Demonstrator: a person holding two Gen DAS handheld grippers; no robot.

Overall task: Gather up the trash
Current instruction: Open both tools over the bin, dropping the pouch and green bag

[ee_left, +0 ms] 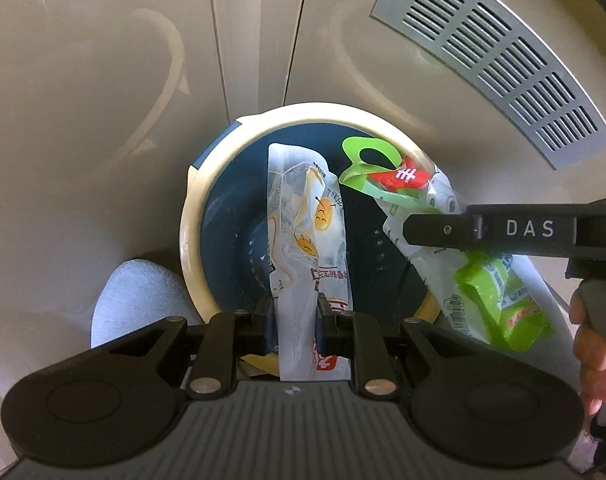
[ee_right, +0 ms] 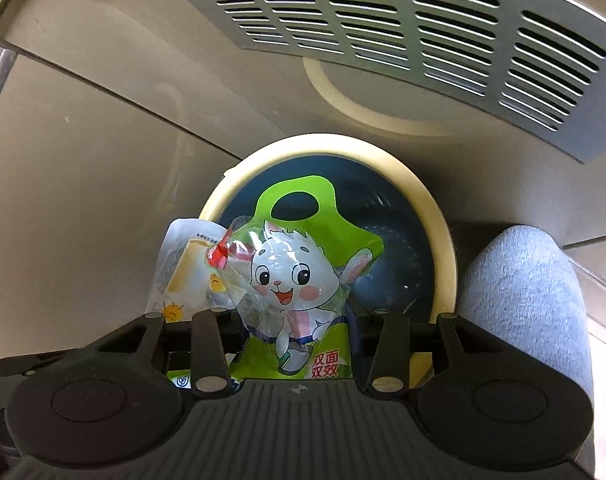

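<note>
Nearest the lens at the bottom of the left wrist view, the left gripper (ee_left: 295,312) has its jaws pinched on a clear crinkly plastic wrapper printed with yellow smiley faces (ee_left: 307,248), which runs up the middle of the frame and hangs over the mouth of a round dark-blue waste bin with a cream rim (ee_left: 191,216). At the lower middle of the right wrist view, the right gripper (ee_right: 297,320) has a green and white plastic bag with a cartoon rabbit (ee_right: 291,276) between its jaws; whether the pads press on it cannot be told. A small red wrapper (ee_right: 219,258) sits at the bag's upper left.

Only the left view shows the right gripper from outside: one black finger marked DAS crosses the right edge of the frame, with a person's fingers (ee_left: 595,352) on its handle at lower right. There the green bag leans over the bin's right rim. Only the right view shows the rabbit print and the bag's cut-out handle.

A pale fuzzy slipper (ee_left: 139,300) stands just left of the bin in the left view, right of it in the other. Beyond lies a glossy beige tiled floor (ee_left: 83,100) with a grey slotted metal vent grille (ee_right: 403,32) across the top.
</note>
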